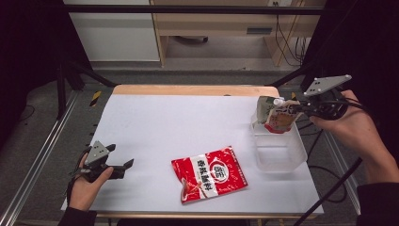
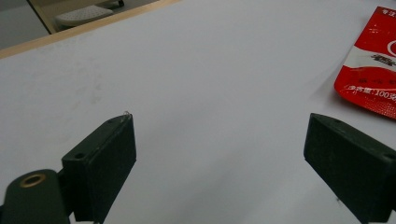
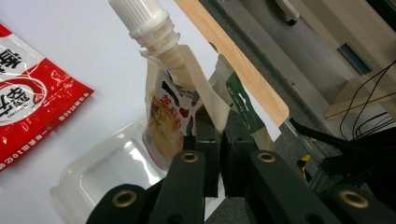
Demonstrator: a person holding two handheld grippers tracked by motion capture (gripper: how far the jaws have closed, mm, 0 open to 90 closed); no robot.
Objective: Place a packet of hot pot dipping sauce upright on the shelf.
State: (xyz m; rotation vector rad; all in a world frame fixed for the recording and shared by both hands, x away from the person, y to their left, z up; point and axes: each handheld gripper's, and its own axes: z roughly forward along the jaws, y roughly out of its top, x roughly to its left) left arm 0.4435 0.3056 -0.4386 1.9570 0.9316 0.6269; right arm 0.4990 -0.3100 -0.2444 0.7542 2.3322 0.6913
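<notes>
Right gripper [image 3: 219, 140]: jaws pressed nearly together, pinching the side edge of a spouted pouch [image 3: 170, 116]. The pouch hangs tilted, with its white screw cap [image 3: 140, 16] pointing away from the gripper. In the high view the pouch [image 1: 278, 115] is held in the air above the far rim of a clear plastic tub [image 1: 278, 153], which stands at the right edge of the white table [image 1: 179, 122]. The right hand [image 1: 348, 122] reaches in from the table's right side. Left gripper [image 2: 219, 154]: jaws spread wide, nothing between them, only bare table surface under the gap. In the high view the left gripper [image 1: 117, 167] sits low at the near left of the table. A red sachet [image 1: 209, 174] lies flat near the middle of the near edge, between the left gripper and the tub, touching neither.
</notes>
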